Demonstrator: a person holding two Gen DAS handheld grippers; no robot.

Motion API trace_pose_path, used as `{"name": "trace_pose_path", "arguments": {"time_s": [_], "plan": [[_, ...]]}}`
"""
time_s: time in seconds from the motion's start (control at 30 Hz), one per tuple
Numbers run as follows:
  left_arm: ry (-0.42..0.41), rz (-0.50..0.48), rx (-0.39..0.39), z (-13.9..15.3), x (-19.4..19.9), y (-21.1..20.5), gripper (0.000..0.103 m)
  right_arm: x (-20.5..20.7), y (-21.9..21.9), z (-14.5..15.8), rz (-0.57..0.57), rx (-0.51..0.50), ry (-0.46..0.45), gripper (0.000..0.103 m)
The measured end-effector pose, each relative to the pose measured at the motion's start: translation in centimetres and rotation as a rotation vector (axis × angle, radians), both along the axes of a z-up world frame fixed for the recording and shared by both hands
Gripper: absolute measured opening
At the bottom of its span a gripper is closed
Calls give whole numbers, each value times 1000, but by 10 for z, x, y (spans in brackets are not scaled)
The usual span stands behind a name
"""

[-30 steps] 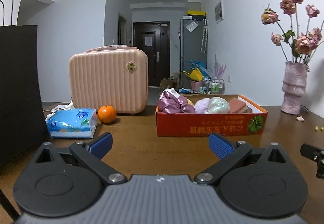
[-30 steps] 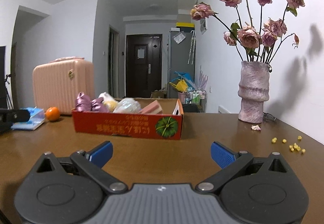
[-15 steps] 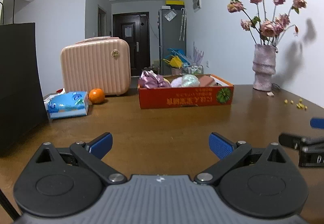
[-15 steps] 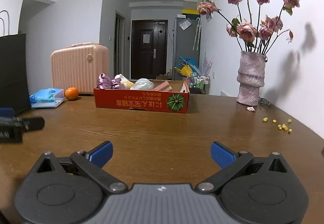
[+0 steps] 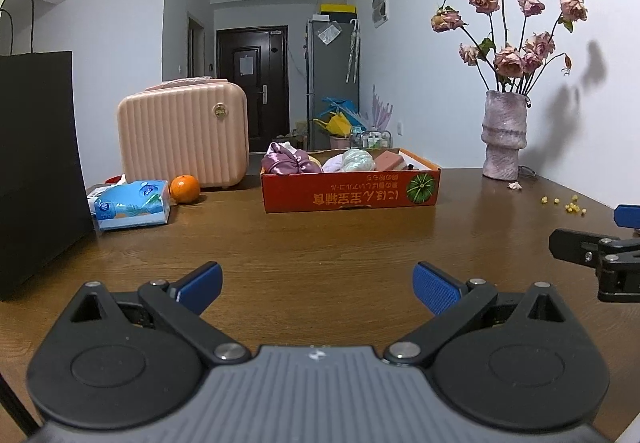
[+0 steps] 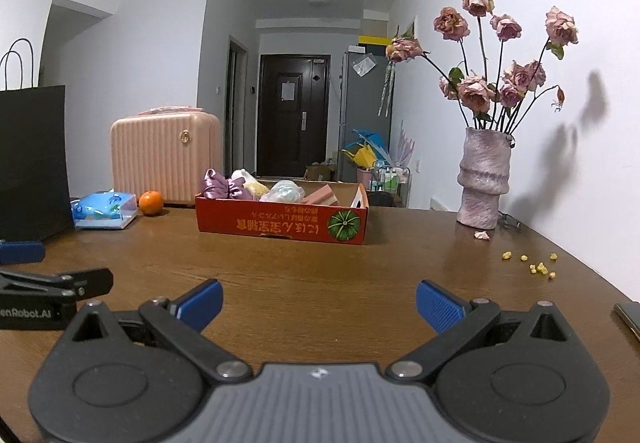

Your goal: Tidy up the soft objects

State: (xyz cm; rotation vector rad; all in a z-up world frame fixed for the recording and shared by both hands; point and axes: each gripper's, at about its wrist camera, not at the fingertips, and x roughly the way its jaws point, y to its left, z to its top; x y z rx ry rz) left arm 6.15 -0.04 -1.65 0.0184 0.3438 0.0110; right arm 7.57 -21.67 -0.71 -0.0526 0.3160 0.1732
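Note:
A shallow red cardboard box [image 5: 352,191] [image 6: 280,223] stands on the brown table, far ahead of both grippers. It holds a purple satin bundle [image 5: 286,162] [image 6: 220,185], a pale shiny bundle [image 5: 358,160] [image 6: 285,191], a pink block [image 5: 391,160] [image 6: 320,197] and other soft pieces. My left gripper [image 5: 318,287] is open and empty over the near table. My right gripper [image 6: 319,303] is open and empty too, level with the left one. Each shows at the edge of the other's view.
A pink ribbed case [image 5: 182,133], an orange [image 5: 185,189] and a blue tissue pack [image 5: 132,205] sit left of the box. A black paper bag [image 5: 36,163] stands at far left. A vase of dried roses [image 6: 484,179] and yellow crumbs [image 6: 534,265] are at right.
Both grippers have drawn back from the box toward the near table edge, so the box looks smaller. Both stayed open and empty.

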Motion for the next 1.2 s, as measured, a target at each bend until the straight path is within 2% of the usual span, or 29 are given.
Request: {"name": "trace_pose_path", "arguments": {"time_s": [1.2], "plan": [[-22,-2,-7,6,-11,1,103,-11,-5,5,-19,9,-18,103]]}}
